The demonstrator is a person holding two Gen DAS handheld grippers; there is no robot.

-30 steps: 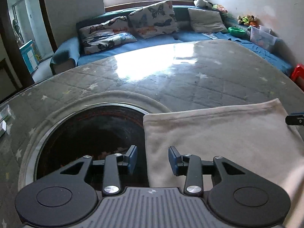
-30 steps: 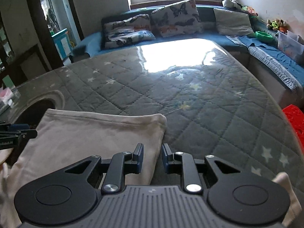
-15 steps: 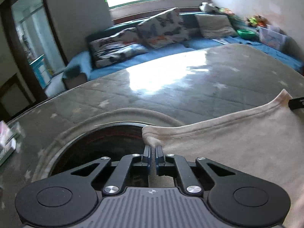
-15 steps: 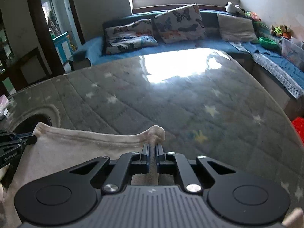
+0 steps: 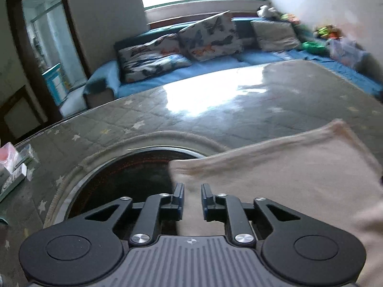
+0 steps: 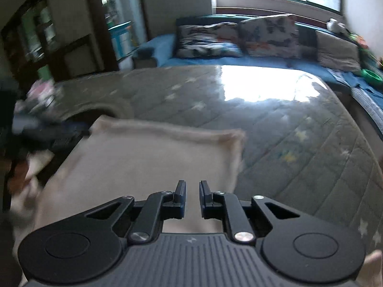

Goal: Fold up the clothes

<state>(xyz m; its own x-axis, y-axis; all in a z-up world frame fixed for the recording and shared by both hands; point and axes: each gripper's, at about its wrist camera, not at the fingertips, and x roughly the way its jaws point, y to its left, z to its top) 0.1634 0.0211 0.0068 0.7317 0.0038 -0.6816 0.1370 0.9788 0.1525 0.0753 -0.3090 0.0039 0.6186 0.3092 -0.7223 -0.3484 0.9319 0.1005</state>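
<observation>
A beige garment (image 5: 287, 174) lies folded flat on the grey quilted table cover (image 5: 239, 110). Its left edge hangs over a round dark opening (image 5: 124, 179). My left gripper (image 5: 192, 197) is open, its fingers apart above the garment's near left edge. In the right wrist view the same garment (image 6: 148, 162) lies ahead and to the left. My right gripper (image 6: 192, 195) is open above the garment's near right part, holding nothing. The left gripper shows as a dark blur at the left edge of the right wrist view (image 6: 36, 124).
A blue sofa with butterfly cushions (image 5: 191, 40) runs along the far side under the window. Small boxes (image 5: 14, 167) lie at the table's left edge. A doorway and shelves (image 6: 47, 35) stand at the far left. Toys and a bin (image 5: 335, 40) sit far right.
Both grippers were shut on the garment's far corners half a second ago; now both are open, have let go and have drawn back. The garment lies flat.
</observation>
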